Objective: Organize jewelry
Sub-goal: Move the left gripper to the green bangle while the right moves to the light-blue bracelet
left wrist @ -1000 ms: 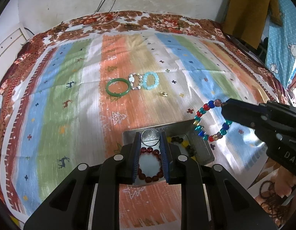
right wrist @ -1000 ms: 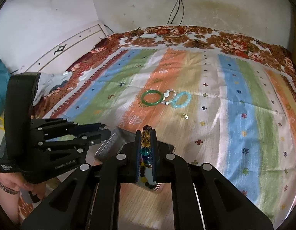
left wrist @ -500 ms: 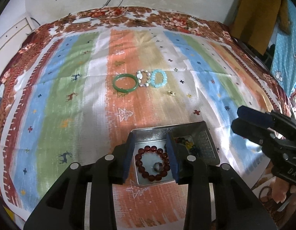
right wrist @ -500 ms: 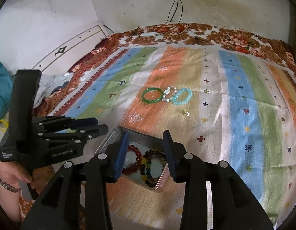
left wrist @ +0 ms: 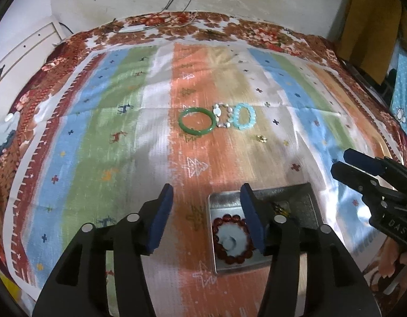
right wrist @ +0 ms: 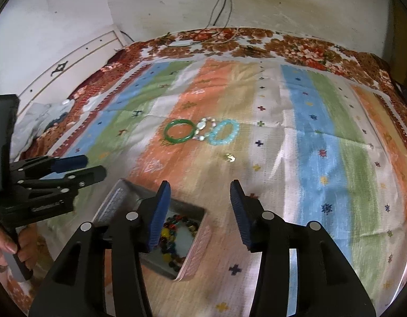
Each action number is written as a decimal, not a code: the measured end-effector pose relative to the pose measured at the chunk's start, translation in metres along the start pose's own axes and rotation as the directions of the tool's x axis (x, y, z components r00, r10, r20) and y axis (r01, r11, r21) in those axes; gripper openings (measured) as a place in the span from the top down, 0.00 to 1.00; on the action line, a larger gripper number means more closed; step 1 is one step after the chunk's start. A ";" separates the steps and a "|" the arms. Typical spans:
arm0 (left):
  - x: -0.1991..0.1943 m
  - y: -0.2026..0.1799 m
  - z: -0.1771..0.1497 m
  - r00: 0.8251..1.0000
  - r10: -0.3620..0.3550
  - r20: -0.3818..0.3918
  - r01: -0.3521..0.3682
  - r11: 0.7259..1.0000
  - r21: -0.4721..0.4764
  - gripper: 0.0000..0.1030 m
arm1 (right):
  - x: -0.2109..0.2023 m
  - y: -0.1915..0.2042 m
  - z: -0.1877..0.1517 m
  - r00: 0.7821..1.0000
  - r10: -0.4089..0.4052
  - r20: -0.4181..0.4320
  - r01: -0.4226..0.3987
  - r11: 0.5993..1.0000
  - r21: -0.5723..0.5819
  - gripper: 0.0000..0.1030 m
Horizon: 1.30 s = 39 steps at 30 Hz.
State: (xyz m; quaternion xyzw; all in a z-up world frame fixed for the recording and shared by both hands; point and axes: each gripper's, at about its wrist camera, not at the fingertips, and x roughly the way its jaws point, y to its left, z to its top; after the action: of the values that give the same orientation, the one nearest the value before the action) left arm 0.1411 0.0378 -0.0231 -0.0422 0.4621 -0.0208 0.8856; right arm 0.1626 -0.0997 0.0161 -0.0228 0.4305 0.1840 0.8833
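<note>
Jewelry lies in two places on the striped cloth (left wrist: pixel 119 132) over the bed. Near you sits a metal tin (left wrist: pixel 306 198), holding a dark red bead bracelet (left wrist: pixel 227 248) in the left wrist view and a multicoloured bead bracelet (right wrist: pixel 171 235) in the right wrist view. Farther out, three pieces sit in a row, each just beside the next: a green bangle (left wrist: pixel 197 120), a pearl bracelet (left wrist: pixel 222 115) and a light blue bead bracelet (left wrist: pixel 245 117). A small gold piece (left wrist: pixel 261 139) lies apart, nearer the tin.

Your left hand-held gripper (left wrist: pixel 207 215) hangs above the tin's left edge, its jaws spreading with nothing between them. Your right hand-held gripper (right wrist: pixel 199 212) hangs over the tin's far right side, jaws likewise spreading and empty. Your hand (right wrist: pixel 4 245) wraps the left handle.
</note>
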 end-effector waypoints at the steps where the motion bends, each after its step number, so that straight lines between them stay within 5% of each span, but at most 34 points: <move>1: 0.002 -0.001 0.001 1.000 0.005 0.001 -0.005 1.000 0.005 0.45 | 0.001 -0.002 0.002 1.000 -0.008 0.005 0.008 1.000 0.004 0.53; 7: 0.013 -0.002 0.015 0.998 0.060 0.021 -0.060 0.998 0.023 0.38 | 0.010 -0.009 0.012 0.999 -0.047 0.022 0.047 0.999 0.002 0.52; 39: 0.083 0.018 0.078 0.995 0.099 -0.027 -0.100 0.995 -0.008 0.37 | 0.089 -0.038 0.060 0.995 -0.090 -0.045 0.091 0.995 0.039 0.50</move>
State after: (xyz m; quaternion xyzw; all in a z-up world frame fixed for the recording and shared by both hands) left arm 0.2523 0.0542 -0.0486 -0.0231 0.4755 0.0250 0.8791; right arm 0.2707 -0.0962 -0.0194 -0.0282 0.4517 0.1344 0.8816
